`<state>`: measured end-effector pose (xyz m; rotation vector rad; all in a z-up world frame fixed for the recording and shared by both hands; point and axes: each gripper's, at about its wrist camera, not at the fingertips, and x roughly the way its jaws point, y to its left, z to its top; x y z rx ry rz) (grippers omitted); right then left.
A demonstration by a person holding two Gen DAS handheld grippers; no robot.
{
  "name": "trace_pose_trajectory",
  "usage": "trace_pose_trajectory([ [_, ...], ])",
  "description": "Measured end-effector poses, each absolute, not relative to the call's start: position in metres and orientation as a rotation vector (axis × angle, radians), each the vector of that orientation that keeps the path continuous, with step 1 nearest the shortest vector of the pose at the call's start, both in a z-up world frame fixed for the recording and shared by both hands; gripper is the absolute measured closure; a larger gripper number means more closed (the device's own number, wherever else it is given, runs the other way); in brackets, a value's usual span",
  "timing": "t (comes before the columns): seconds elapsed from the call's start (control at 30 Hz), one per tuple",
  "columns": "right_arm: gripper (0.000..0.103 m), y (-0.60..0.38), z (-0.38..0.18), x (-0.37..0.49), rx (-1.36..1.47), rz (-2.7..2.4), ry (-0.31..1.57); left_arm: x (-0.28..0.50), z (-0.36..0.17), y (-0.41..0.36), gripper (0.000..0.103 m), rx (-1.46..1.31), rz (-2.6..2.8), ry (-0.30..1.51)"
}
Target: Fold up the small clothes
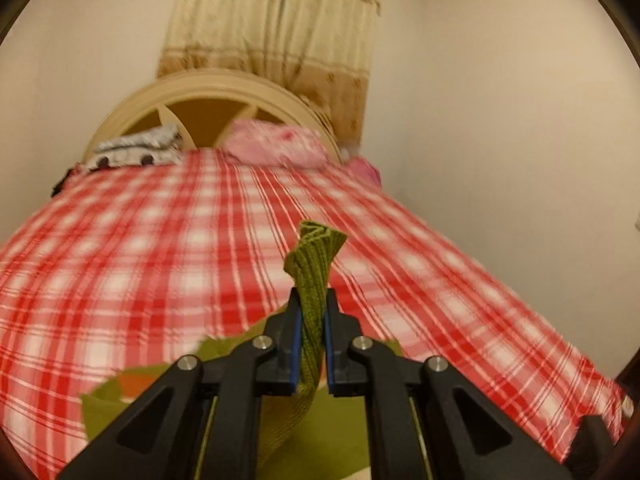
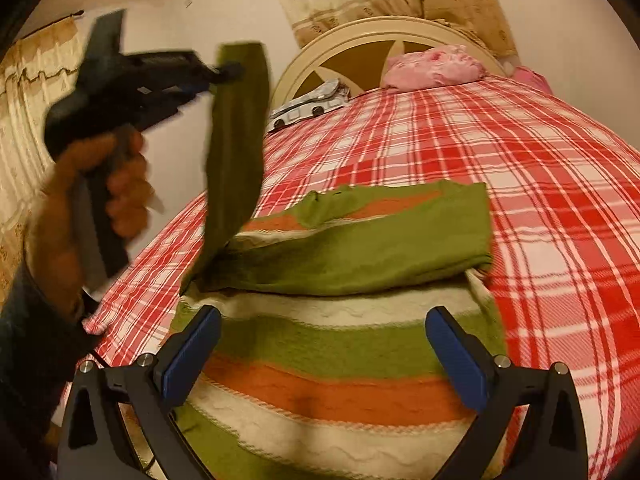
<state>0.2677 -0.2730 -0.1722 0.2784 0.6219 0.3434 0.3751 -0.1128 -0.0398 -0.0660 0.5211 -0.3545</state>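
A: At the frame's lower centre, the striped sweater [image 2: 340, 360] lies on the bed [image 2: 540, 200]. The step?
B: Sleeve-folding: left gripper [image 2: 224, 74] fingers clamp the green sleeve [image 2: 232, 152]; right gripper [image 2: 320, 360] fingers apart.
A: Next?
B: Probably laying it across.

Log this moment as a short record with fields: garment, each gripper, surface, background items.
garment: striped sweater, green, orange and cream, lying on the bed; one green sleeve already folded across it
left gripper: shut on the other green sleeve, lifted clear of the bed
right gripper: open, jaws wide over the sweater body, gripping nothing
surface: red-and-white plaid bedspread
background: pink pillow, cream headboard, curtain
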Motion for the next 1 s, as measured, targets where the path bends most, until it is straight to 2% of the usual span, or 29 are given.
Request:
trace_pose_trajectory([
  [0.23,0.001,-0.290,-0.187,0.256,0.313,0.313,0.631,0.383,-0.089,-0.161,0.093,0.008,-0.411,0.647],
  [0.33,0.001,-0.294,-0.195,0.253,0.328,0.303,0.645,0.380,-0.095,-0.165,0.088,0.034,-0.431,0.674],
  [0.37,0.001,-0.296,-0.198,0.253,0.333,0.299,0.648,0.377,-0.095,-0.163,0.085,0.031,-0.452,0.677],
  [0.43,0.001,-0.299,-0.202,0.249,0.340,0.294,0.649,0.370,-0.090,-0.159,0.071,0.025,-0.477,0.673],
  [0.5,0.001,-0.301,-0.205,0.249,0.348,0.284,0.657,0.360,-0.084,-0.148,0.042,0.023,-0.465,0.652],
  [0.63,0.001,-0.304,-0.205,0.248,0.344,0.284,0.670,0.335,-0.088,-0.113,0.030,0.066,-0.375,0.620],
  [0.7,0.001,-0.302,-0.196,0.251,0.324,0.296,0.670,0.321,-0.098,-0.090,0.019,0.130,-0.272,0.609],
  [0.77,0.001,-0.302,-0.185,0.259,0.310,0.308,0.662,0.308,-0.112,-0.066,0.015,0.193,-0.174,0.614],
  [0.87,0.001,-0.304,-0.168,0.286,0.323,0.334,0.678,0.296,-0.140,-0.029,0.014,0.239,-0.058,0.676],
  [1.0,0.001,-0.301,-0.159,0.336,0.298,0.318,0.720,0.294,-0.165,0.015,0.014,0.157,0.040,0.755],
])
